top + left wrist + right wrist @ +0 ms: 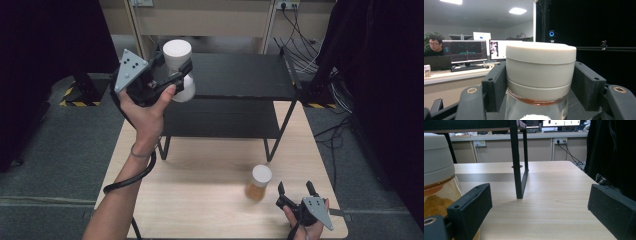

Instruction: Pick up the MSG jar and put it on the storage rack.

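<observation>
While the left gripper [172, 75] clamps a white-lidded jar [178, 70] above the black shelf [240, 75], an amber jar [259, 182] waits at five o'clock beside the open right gripper [296, 192].

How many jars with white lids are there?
2. One white-lidded jar is held up in the left tongs by the black shelf. The amber jar stands on the wooden table beside the open right tongs. None looks hidden.
</observation>
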Available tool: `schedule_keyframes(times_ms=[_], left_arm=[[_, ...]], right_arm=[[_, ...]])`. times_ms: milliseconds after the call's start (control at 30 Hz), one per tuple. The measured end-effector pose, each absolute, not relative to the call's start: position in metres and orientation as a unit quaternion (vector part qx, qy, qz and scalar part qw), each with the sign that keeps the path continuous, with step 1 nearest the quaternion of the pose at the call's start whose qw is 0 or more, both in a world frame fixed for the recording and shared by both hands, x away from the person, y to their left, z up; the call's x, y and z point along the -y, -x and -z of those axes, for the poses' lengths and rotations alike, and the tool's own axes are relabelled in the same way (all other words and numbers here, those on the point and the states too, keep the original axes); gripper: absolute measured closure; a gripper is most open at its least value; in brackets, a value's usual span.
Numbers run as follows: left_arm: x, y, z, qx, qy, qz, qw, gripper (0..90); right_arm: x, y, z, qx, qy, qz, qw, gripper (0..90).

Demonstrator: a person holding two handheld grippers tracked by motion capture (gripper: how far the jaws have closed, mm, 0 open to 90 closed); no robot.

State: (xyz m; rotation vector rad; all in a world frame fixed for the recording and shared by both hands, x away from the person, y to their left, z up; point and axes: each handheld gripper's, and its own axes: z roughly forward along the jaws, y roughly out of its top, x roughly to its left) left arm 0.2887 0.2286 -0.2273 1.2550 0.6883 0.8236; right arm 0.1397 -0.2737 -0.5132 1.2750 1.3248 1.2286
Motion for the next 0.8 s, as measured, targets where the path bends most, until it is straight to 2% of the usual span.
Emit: schedule_keyframes(times_ms=[800], left_arm=[[-0.226,-0.318,0.222,-0.351,-0.557,-0.371,0.655,33.3]], right_arm=[[0.274,-0.140,0.514,-0.536,-0.514,-0.497,0.449,5.5]])
